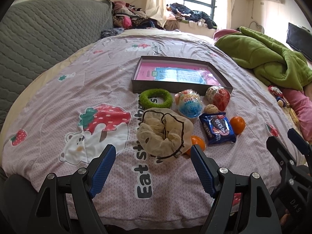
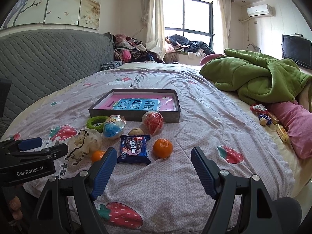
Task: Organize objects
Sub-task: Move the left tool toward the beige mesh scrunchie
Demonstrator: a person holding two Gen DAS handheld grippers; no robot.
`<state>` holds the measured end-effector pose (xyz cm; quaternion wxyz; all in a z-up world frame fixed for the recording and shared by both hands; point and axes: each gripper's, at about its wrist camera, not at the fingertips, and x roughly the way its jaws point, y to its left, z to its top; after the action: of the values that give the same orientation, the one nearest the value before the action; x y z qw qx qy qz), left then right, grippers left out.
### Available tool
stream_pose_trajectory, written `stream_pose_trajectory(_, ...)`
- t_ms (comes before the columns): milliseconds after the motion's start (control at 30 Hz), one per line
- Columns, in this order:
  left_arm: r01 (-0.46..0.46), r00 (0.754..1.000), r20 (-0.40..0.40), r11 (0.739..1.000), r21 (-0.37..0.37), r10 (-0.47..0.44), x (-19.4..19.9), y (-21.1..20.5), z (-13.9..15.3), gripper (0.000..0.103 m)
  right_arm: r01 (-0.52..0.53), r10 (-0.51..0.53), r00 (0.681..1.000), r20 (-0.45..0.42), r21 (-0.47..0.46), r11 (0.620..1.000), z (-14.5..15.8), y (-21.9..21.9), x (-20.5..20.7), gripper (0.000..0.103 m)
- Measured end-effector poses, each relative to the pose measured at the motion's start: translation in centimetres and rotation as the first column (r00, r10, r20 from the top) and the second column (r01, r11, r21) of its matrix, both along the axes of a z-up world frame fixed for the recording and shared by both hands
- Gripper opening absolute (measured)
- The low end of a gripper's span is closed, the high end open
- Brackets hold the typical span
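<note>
Two hand-held grippers are hovering over a bed covered by a pink strawberry-print quilt (image 1: 58, 89), and both are standing released, with nothing between their blue pads. The left gripper (image 1: 153, 152) is pointing down toward a cream mesh pouch (image 1: 163, 134) with a dark drawstring, which is lying just ahead of its fingertips without touching them. The right gripper (image 2: 154, 155) is hanging above bare quilt, just short of the snacks. One shallow grey box (image 1: 181, 86) is sitting farther back on the quilt, holding a single pink and blue booklet (image 2: 140, 103); none of the loose items is lying inside it. In front of the box, eight loose things are lying close together: one green fuzzy ring (image 1: 156, 98), one wrapped blue and white ball (image 1: 188, 105), one wrapped red ball (image 1: 218, 97), one small walnut (image 1: 211, 108), one blue biscuit packet (image 1: 217, 130), the mesh pouch, and two oranges. One orange (image 1: 237, 124) is resting just right of the biscuit packet, and the other orange (image 1: 198, 142) is sitting half hidden against the pouch's right edge. One green blanket (image 2: 253, 76) is lying bunched at the far right of the bed, well apart from the group.
</note>
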<state>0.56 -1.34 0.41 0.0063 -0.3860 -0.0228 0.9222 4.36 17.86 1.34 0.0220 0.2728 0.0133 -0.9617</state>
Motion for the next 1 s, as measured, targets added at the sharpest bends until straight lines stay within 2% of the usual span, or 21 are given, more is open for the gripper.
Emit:
stream_pose_trajectory(567,-0.001,0.999,0.044,0.999,0.044,-0.001,-1.7,-0.9,-1.9,0.08,0.047,-0.044,0.996,0.08,-0.034,0.998,-1.9,3.1,-2.6,0.078)
stream_pose_trajectory(1000,0.044,0.997,0.053,0.997,0.062,-0.048,-4.1,0.6,-2.3,0.08,0.032,-0.031,0.993,0.11,-0.003,0.999,-2.7,3.2,-5.4,0.078)
